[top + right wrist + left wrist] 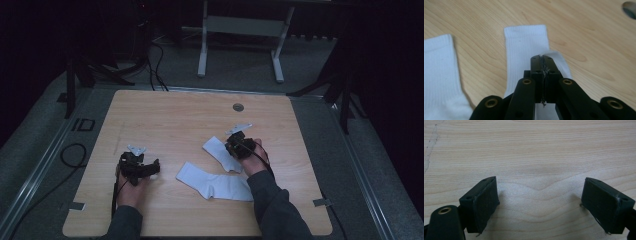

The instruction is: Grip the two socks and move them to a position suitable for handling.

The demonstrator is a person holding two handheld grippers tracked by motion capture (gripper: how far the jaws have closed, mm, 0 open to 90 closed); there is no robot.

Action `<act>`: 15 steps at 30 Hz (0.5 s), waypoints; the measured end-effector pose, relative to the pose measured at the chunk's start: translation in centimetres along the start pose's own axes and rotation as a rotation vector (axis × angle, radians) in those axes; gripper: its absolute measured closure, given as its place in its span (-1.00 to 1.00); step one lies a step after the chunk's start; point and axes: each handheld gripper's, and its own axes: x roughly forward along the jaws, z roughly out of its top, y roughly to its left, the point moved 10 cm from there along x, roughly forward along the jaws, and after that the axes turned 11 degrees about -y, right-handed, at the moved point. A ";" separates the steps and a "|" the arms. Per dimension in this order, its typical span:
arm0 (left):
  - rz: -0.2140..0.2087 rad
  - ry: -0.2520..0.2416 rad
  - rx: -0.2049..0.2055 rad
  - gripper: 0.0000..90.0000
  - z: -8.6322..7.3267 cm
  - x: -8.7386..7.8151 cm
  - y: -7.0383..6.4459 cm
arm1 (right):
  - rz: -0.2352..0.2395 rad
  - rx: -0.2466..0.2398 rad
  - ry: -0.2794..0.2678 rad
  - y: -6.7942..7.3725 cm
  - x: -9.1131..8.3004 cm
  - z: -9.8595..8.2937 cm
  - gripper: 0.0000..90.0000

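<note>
Two white socks lie flat on the wooden table (170, 115). The longer sock (215, 183) is near the front middle and also appears at the left of the right gripper view (441, 75). The shorter sock (216, 148) (524, 45) lies just behind it, cuff away from my right gripper (231, 150) (541, 57). That gripper is shut, with its tips over this sock's heel, and I see no cloth between the pads. My left gripper (141, 165) (540, 197) stands open over bare wood, left of the socks.
A round cable hole (238, 107) (630, 7) sits in the table's far middle. Black cables (72, 155) trail on the grey floor at the left. A white desk frame (240, 25) stands beyond the table. Bare wood surrounds the socks.
</note>
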 end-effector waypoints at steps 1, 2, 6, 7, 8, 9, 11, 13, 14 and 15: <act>0.000 -0.001 0.000 -0.69 0.0 0.0 0.0 | 0.001 0.000 -0.006 -0.1 -0.4 0.0 0.96; 0.000 0.000 0.000 -0.69 0.0 0.0 0.0 | -0.003 -0.007 -0.011 -0.3 -0.9 0.0 0.96; 0.000 -0.002 -0.002 -0.69 0.0 0.0 0.0 | -0.012 -0.009 -0.022 -0.9 -2.3 -0.2 0.96; 0.000 -0.002 -0.003 -0.69 0.0 0.0 0.0 | -0.013 -0.007 -0.022 -1.1 -2.6 -0.4 0.96; 0.000 -0.003 -0.004 -0.69 0.0 0.0 0.0 | -0.017 -0.005 -0.025 -1.2 -2.8 -0.6 0.96; 0.001 -0.003 -0.005 -0.69 0.0 0.0 0.0 | -0.022 -0.004 -0.027 -1.4 -3.0 -0.9 0.96; 0.000 -0.001 -0.003 -0.69 0.0 0.0 0.0 | -0.027 0.000 -0.033 -1.6 -3.3 -1.3 0.96; 0.000 -0.001 -0.002 -0.69 0.0 0.0 0.0 | -0.037 0.012 -0.040 -1.9 -3.5 -1.8 0.96; 0.000 0.000 -0.002 -0.69 0.0 0.0 0.0 | -0.037 0.025 -0.043 -2.1 -3.6 -2.2 0.96; 0.000 -0.001 -0.003 -0.69 0.0 0.0 0.0 | -0.041 0.033 -0.044 -2.3 -3.6 -2.5 0.96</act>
